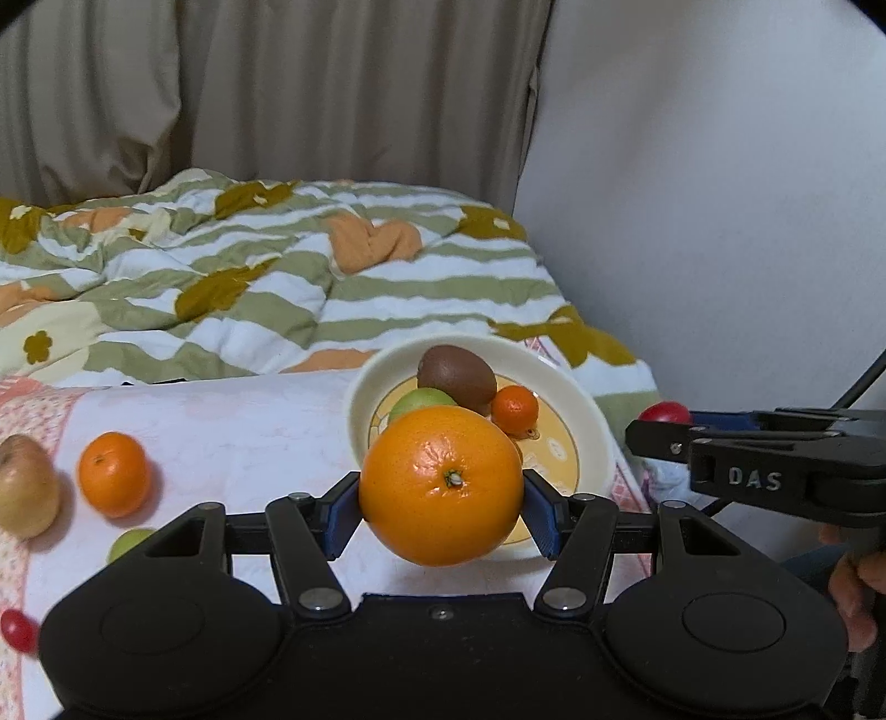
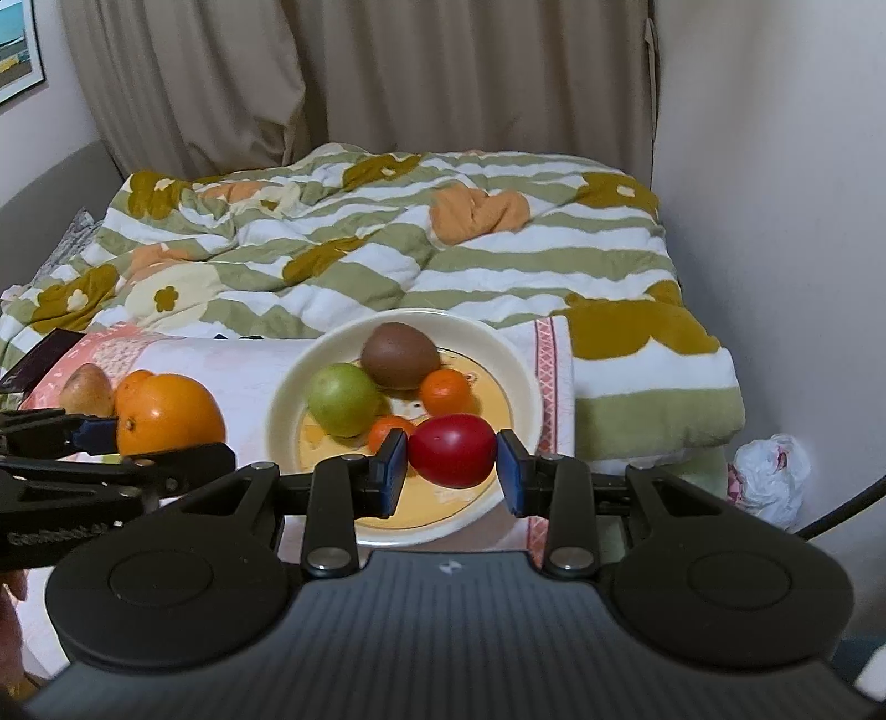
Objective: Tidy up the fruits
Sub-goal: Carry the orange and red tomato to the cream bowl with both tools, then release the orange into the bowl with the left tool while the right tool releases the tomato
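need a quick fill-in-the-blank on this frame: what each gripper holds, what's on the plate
The left gripper is shut on a large ____. 
The right gripper grips a small ____ fruit. 
On the plate, the brown kiwi lies beside a ____ round fruit. 
Missing words: orange; red; green.

Setting: a bedroom in a home. Far side of both views taken up by a bed under a rumpled quilt, striped green and white with mustard and orange flowers. Beige curtains hang full length behind the bed; plain white wall on the right. Corner of a framed picture on the far left wall. Near side: a surface covered by a pink-patterned cloth, carrying a cream plate of fruit. A crumpled plastic bag lies low at right beside the bed.
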A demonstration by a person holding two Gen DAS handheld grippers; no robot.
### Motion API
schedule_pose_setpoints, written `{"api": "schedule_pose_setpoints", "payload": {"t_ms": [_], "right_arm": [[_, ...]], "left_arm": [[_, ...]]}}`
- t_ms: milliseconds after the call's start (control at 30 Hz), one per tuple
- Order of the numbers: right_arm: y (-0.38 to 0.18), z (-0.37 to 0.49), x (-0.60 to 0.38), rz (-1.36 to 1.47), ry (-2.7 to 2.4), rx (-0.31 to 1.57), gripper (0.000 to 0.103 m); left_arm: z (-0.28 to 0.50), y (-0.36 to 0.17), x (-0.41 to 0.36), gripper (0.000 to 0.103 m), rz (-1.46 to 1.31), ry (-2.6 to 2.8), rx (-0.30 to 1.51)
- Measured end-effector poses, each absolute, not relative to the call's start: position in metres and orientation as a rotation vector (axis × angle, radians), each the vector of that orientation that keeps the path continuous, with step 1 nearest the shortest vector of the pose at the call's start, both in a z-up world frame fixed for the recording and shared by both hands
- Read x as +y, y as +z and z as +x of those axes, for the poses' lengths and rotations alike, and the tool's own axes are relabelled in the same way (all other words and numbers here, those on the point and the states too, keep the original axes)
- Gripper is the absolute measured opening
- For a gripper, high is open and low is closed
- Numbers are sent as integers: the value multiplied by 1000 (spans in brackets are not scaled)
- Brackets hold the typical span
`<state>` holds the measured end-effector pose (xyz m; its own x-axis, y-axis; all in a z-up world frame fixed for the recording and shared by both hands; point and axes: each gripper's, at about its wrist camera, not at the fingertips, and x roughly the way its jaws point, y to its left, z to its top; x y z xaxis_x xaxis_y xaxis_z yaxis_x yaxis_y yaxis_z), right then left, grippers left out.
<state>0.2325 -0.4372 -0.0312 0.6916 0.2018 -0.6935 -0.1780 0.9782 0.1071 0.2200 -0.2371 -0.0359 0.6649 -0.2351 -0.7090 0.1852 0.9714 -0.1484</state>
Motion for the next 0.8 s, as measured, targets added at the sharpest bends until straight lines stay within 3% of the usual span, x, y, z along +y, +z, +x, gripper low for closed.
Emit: {"api": "schedule_pose_setpoints", "payload": {"t_ms": [633,700,767,800], "right_arm": [[-65,269,-460,68,143,850,50],[-65,270,-461,70,140,848,50],[-63,271,-462,75,137,845,50],[-61,272,-462,77,137,843,50]], "left_arm": [[276,-93,-278,65,94,-311,919],[275,-92,-280,72,107,-318,901],[274,-85,-281,101,120,-317,872],[273,-82,-280,103,122,-311,858]]}}
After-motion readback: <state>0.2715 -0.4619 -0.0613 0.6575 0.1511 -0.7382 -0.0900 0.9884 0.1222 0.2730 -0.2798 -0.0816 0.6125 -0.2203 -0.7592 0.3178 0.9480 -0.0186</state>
